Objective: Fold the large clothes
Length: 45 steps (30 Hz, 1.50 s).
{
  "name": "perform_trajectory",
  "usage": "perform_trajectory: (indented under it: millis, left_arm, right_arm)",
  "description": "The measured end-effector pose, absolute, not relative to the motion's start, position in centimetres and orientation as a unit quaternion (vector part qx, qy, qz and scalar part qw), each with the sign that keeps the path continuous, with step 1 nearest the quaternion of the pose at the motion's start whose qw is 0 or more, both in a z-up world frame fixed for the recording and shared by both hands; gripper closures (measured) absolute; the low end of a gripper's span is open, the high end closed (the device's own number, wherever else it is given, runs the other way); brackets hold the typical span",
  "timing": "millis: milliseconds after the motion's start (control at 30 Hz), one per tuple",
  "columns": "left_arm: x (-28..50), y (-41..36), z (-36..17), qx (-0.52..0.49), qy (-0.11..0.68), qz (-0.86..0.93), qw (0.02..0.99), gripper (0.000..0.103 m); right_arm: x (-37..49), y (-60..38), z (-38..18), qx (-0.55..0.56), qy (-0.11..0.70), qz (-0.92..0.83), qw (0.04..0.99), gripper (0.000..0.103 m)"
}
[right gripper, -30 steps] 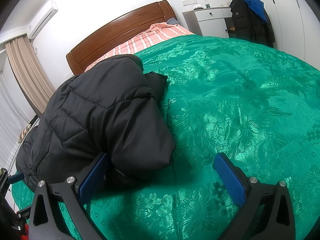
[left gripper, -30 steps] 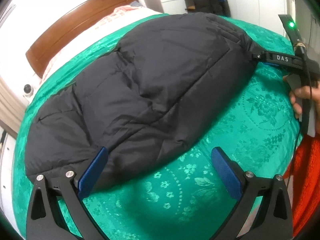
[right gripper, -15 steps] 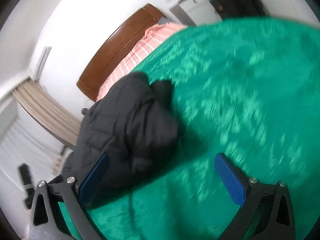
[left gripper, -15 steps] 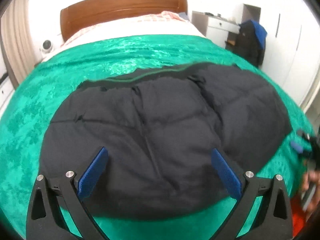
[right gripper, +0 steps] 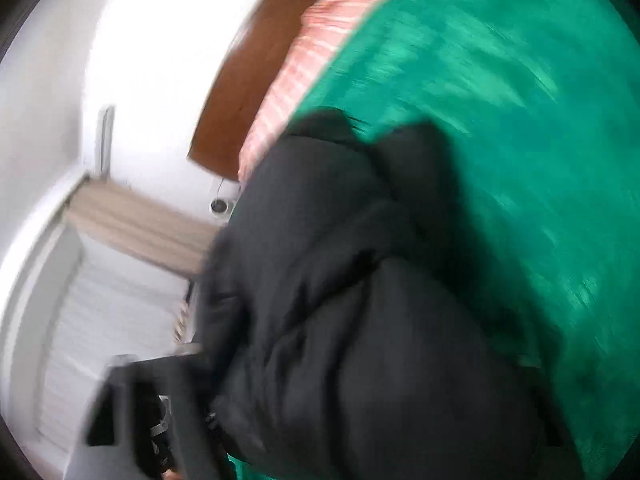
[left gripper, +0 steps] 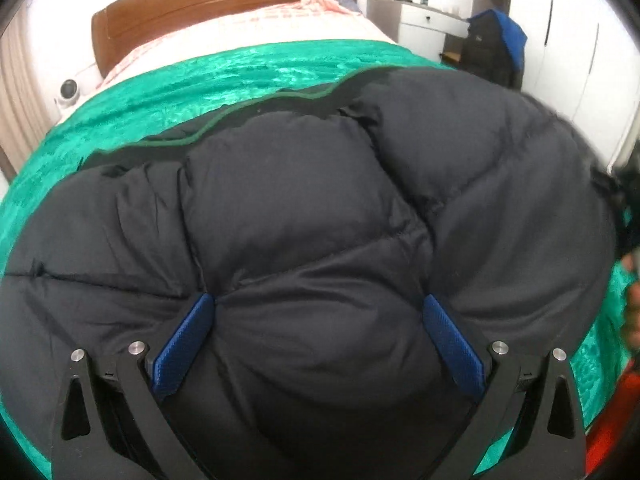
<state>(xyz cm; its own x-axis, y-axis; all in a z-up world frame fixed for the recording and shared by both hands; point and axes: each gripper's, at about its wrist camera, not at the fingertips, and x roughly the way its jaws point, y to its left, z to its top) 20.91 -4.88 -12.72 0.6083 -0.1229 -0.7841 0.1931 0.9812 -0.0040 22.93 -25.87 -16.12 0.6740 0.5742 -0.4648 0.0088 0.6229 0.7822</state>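
Note:
A black puffer jacket [left gripper: 312, 208] lies spread on the green bedspread [left gripper: 224, 76]. My left gripper [left gripper: 318, 320] hangs just over its near part. Its blue pads [left gripper: 184, 344] stand wide apart, open, and the padding bulges up between them. In the blurred, tilted right wrist view the jacket [right gripper: 360, 320] bunches over my right gripper [right gripper: 320, 360] and hides the pads. Only that gripper's left finger [right gripper: 132, 400] shows. Its jaws are closing with the jacket between them. Whether the pads press on the fabric I cannot tell.
The wooden headboard [left gripper: 216, 4] and striped pillow [left gripper: 308, 8] are at the bed's far end. A white dresser [left gripper: 424, 24] and a chair draped in dark clothes [left gripper: 492, 48] stand at the back right. A hand [left gripper: 632, 316] shows at the right edge, above something red [left gripper: 616, 420].
My left gripper has swung over the jacket and come closer, so the jacket now fills its view. The right view has rolled and blurred, and the jacket now covers its fingers.

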Motion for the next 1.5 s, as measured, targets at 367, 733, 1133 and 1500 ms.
perform_trajectory:
  millis: [367, 733, 1133, 1500]
  left_arm:
    - [20.4, 2.1, -7.3, -0.041, 0.462, -0.118, 0.878, 0.007]
    - [13.5, 24.6, -2.0, -0.198, 0.386, -0.011, 0.901, 0.003]
    - [25.6, 17.8, -0.9, -0.211, 0.410, -0.205, 0.864, 0.004]
    - [26.4, 23.5, -7.3, -0.300, 0.431, -0.188, 0.830, 0.066]
  right_arm:
    - [21.2, -0.8, -0.1, -0.039, 0.264, 0.254, 0.930, 0.050]
    - [15.9, 24.3, -9.2, -0.342, 0.236, 0.369, 0.831, 0.050]
    - [12.5, 25.4, -12.6, -0.386, 0.206, 0.345, 0.830, 0.049]
    - [13.8, 19.6, -5.4, -0.092, 0.286, 0.434, 0.849, 0.022]
